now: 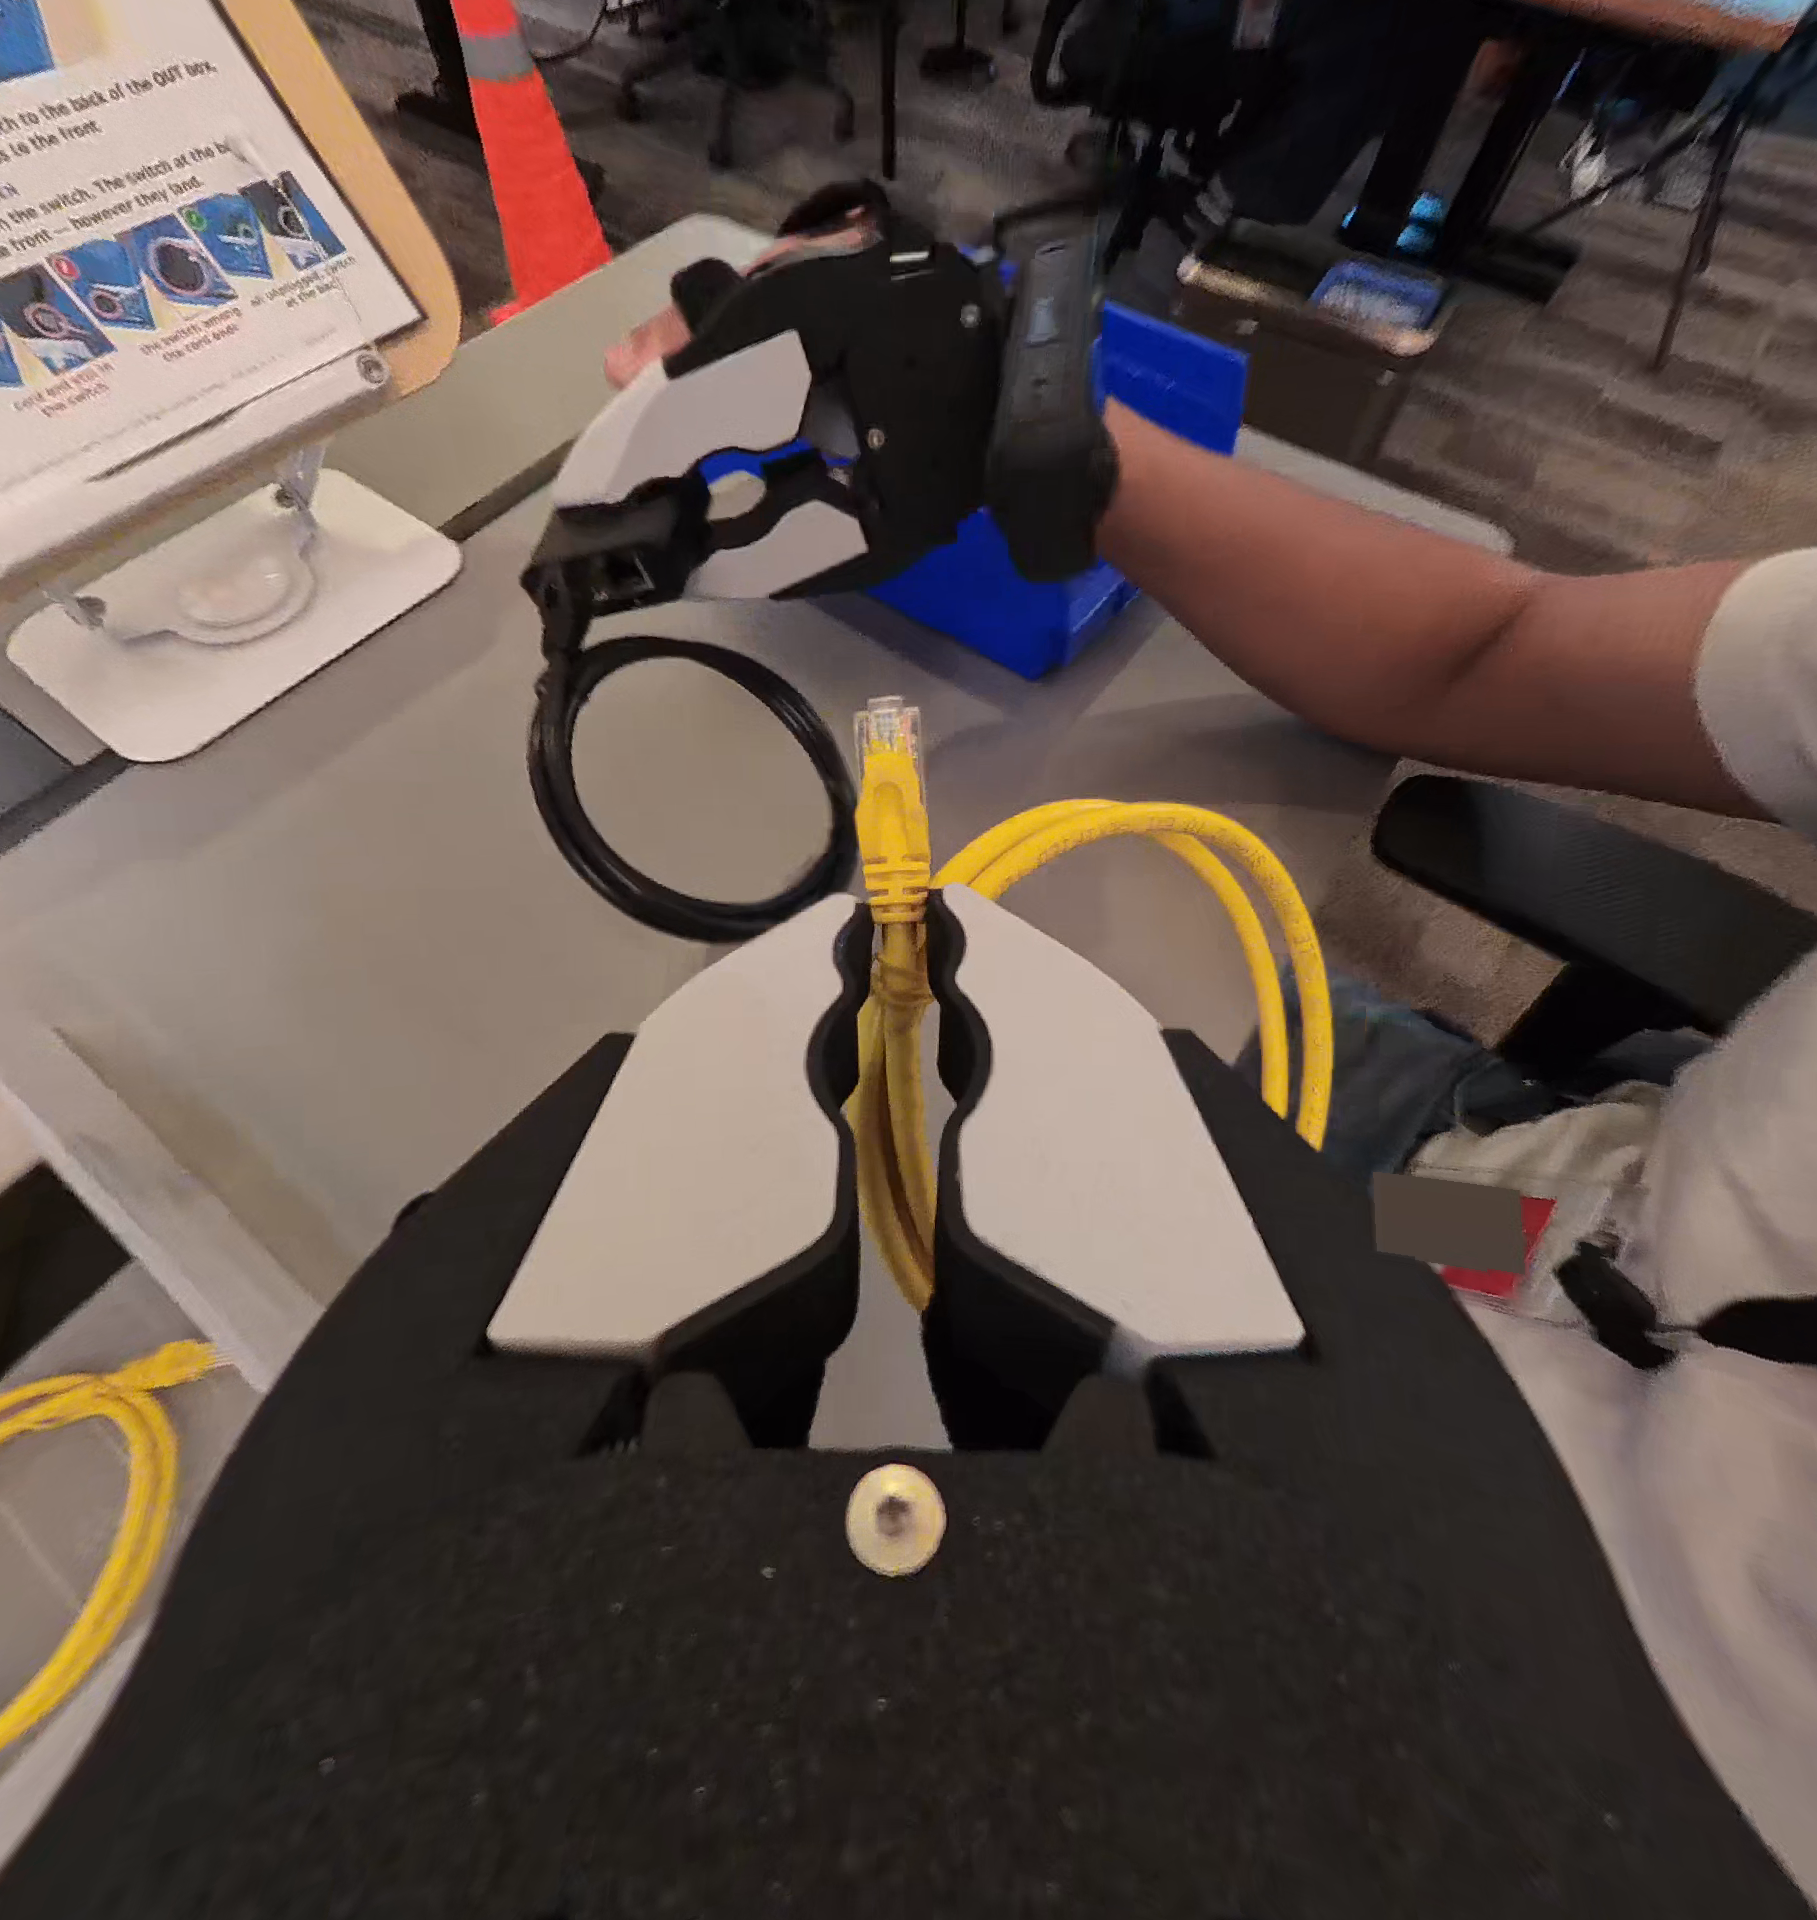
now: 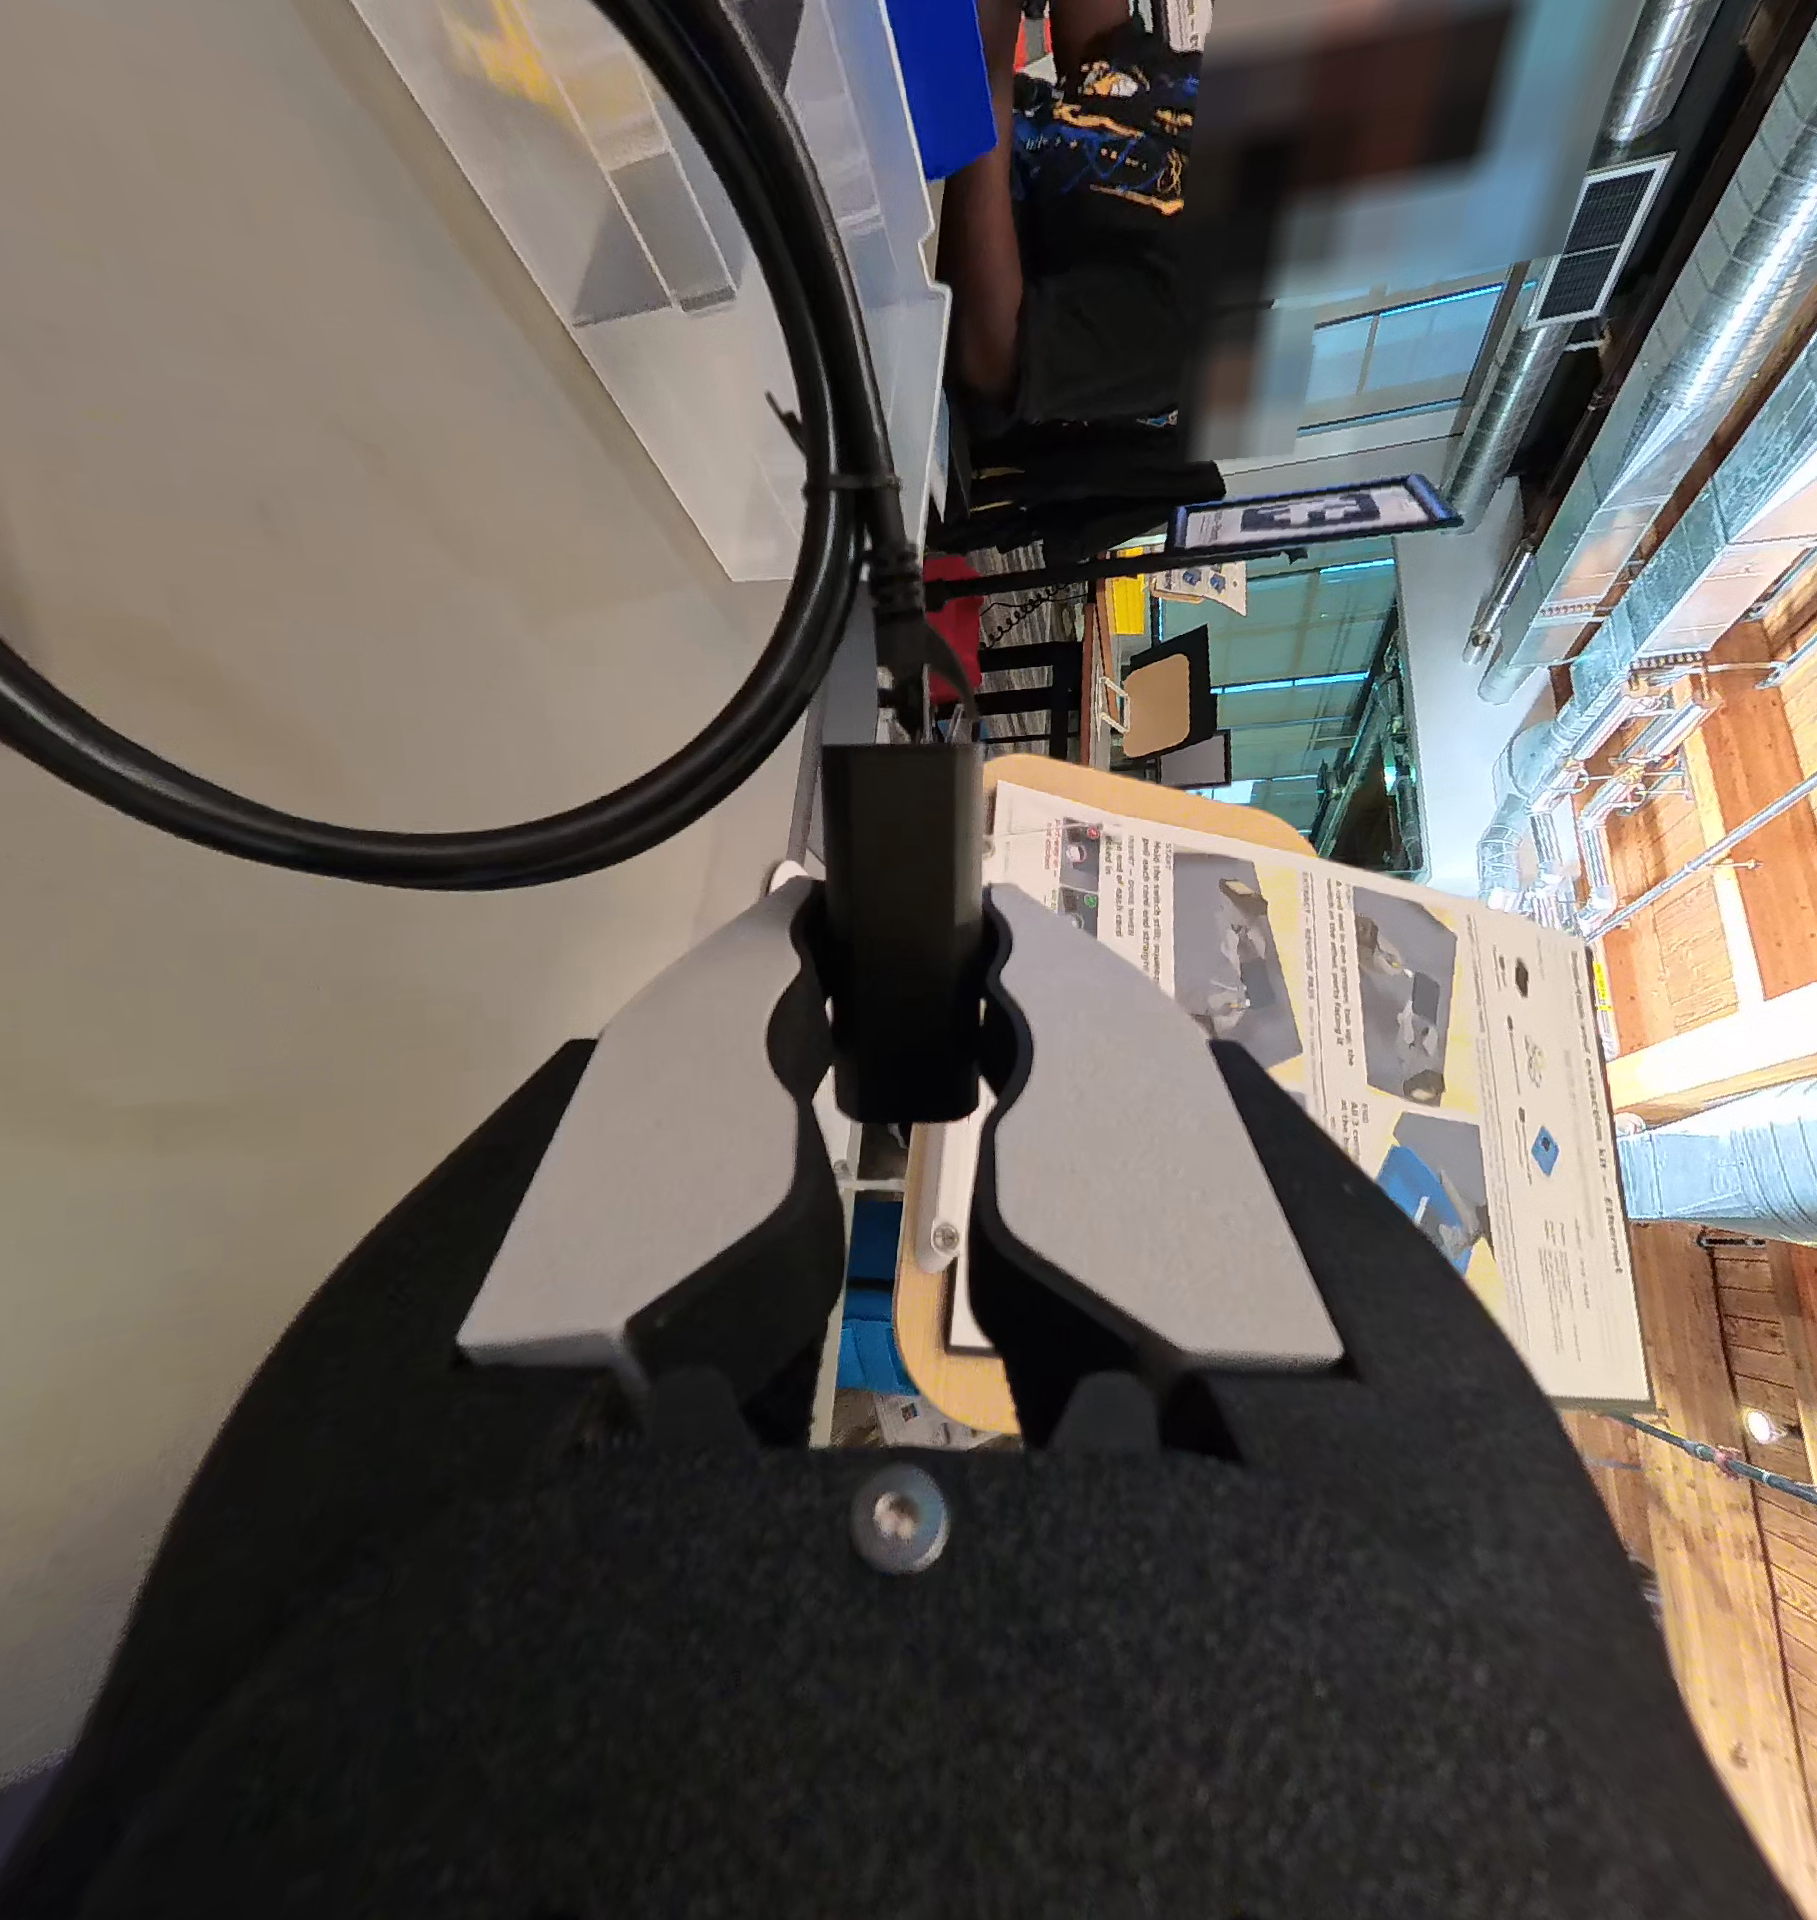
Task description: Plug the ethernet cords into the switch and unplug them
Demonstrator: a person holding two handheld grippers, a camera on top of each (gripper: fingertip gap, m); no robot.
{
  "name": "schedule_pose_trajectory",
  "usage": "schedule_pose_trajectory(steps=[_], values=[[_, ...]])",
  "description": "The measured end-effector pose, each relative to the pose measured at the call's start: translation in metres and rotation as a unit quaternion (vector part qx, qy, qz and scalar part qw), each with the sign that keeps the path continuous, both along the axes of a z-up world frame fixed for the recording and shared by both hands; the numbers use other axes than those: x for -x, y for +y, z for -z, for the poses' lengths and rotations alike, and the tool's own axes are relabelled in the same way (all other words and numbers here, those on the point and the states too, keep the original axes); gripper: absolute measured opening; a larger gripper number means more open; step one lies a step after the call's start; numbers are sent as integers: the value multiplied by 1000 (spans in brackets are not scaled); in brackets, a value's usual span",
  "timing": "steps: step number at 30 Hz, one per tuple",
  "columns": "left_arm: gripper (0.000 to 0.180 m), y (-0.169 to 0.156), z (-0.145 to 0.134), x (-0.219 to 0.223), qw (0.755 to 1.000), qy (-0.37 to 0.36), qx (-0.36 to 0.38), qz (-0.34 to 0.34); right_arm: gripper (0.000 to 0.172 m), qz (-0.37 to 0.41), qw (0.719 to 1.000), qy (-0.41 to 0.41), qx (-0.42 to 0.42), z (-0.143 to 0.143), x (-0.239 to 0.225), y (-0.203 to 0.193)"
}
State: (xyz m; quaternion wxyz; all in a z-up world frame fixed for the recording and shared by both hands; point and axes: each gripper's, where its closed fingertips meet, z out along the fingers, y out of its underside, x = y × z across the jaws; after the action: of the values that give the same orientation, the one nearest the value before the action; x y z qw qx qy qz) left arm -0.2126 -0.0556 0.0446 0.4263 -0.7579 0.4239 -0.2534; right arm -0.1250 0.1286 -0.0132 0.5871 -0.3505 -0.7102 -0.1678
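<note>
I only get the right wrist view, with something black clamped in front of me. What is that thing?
Observer: It is the small black switch; the left wrist view shows an open port on its side.
Operator: Where does the black cord looping past me end?
Observer: One end of the black cord is plugged into that switch, and its loop hangs below over the grey table.
Operator: What is the other gripper doing?
Observer: The left gripper is shut on a yellow cord just behind its plug, which points forward toward the switch.
Operator: Any more cords?
Observer: Another yellow cord lies low on the left.
</note>
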Motion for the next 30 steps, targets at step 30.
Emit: schedule_pose_trajectory(steps=[30], values=[[10, 110, 61, -35, 962, 188, 197, 22, 24, -33, 999, -6, -12, 6, 20, -18]])
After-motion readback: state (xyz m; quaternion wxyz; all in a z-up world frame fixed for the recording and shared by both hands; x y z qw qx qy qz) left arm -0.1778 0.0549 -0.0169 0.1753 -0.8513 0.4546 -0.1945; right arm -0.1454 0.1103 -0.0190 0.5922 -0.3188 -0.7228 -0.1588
